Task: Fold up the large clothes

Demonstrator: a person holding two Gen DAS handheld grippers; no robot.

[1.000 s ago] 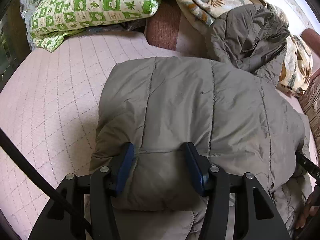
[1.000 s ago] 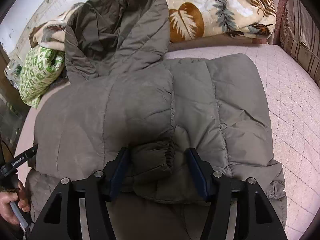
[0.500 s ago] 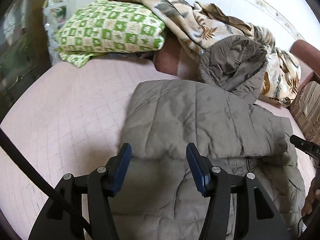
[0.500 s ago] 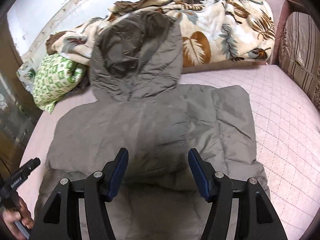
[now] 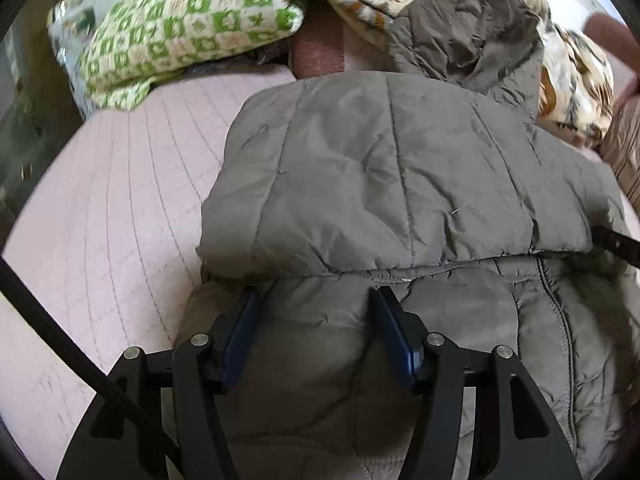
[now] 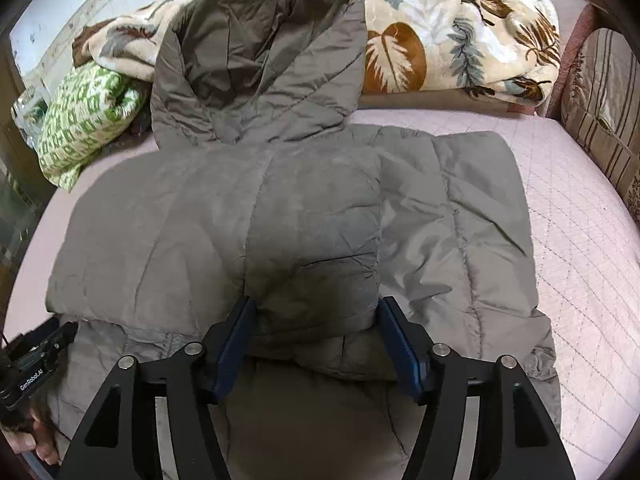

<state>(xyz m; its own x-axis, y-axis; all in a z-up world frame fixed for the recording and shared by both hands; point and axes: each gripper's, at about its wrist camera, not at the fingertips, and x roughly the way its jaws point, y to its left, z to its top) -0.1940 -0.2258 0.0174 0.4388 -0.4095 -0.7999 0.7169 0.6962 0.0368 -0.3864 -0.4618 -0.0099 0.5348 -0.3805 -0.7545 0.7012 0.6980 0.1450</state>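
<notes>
Two claws, both yours, hover over the grey puffer jacket (image 6: 304, 216), which lies folded on the pink quilted bed (image 6: 580, 248). Your left claw (image 5: 314, 300) is spread, nothing pinched; jacket fabric sits under and between the pads. Right claw (image 6: 314, 312) likewise spread, jaws have just been opening, the folded sleeve's cuff between them but not gripped. Hood (image 6: 260, 60) at 12 o'clock, leaf-print blanket (image 6: 460, 40) at 1, green checked pillow (image 6: 84, 116) at 10.
</notes>
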